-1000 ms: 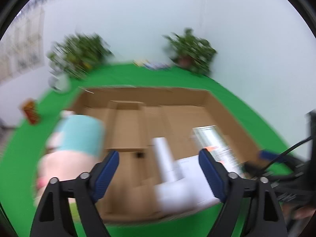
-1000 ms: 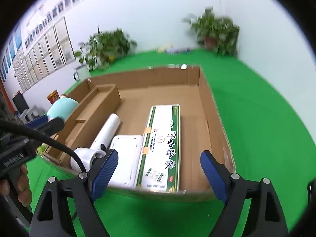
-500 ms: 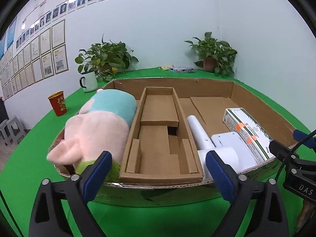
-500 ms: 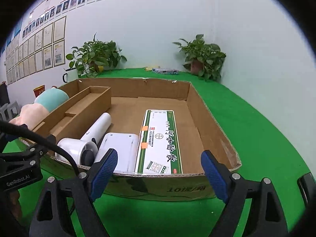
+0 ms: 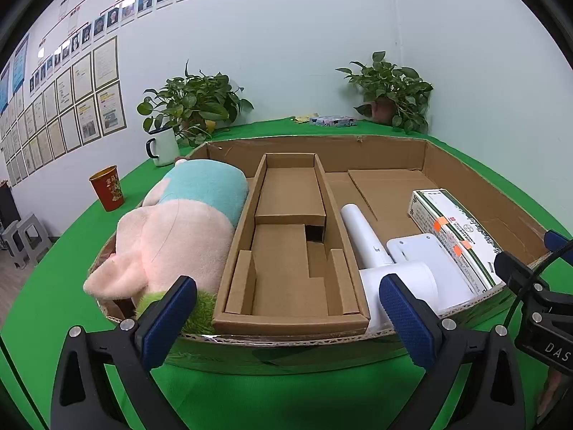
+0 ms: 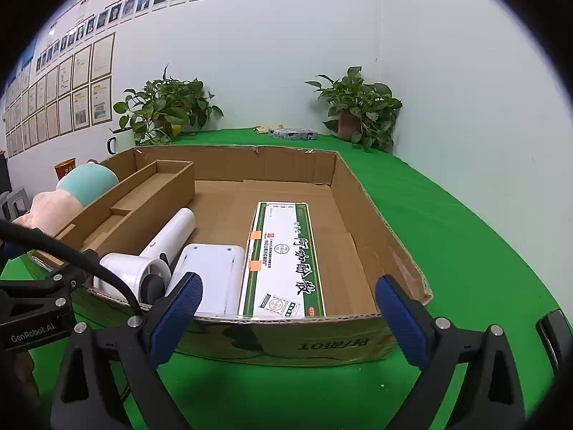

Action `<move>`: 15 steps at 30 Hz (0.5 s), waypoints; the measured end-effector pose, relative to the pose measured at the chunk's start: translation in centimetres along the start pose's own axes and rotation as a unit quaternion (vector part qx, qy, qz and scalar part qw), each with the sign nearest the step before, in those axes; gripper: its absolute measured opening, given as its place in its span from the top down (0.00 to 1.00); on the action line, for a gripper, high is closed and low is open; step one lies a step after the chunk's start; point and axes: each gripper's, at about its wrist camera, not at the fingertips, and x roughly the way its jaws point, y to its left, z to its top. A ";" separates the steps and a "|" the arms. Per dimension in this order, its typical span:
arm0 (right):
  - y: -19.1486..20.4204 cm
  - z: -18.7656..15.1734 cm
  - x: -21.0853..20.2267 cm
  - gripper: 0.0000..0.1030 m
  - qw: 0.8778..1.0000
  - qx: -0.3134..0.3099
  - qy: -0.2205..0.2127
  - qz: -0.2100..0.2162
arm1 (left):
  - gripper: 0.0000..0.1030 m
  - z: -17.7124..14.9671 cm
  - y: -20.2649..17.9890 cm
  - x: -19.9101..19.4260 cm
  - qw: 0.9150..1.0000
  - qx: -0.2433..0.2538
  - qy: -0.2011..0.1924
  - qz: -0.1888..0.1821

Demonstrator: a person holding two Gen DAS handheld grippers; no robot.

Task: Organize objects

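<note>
A green-covered bench meets pale walls. Framed certificates hang left of the left plant. Grey stools stand lower left of it.

Plush toy left in carton, insert tray middle, hair dryer, medicine box right

The right gripper hangs spread wide before the cardboard box; inside lie a green-and-white carton, white hairdryer.
</note>
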 end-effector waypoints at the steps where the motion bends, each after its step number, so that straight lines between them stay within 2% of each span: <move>1: 0.0 0.0 0.0 0.06 1.000 0.000 0.000 0.000 | 0.00 0.0 0.0 0.0 1.000 0.000 0.000 0.000; 15: 0.1 0.0 -0.1 0.01 1.000 -0.004 0.001 0.008 | 0.00 0.0 0.0 0.1 1.000 -0.001 0.000 0.000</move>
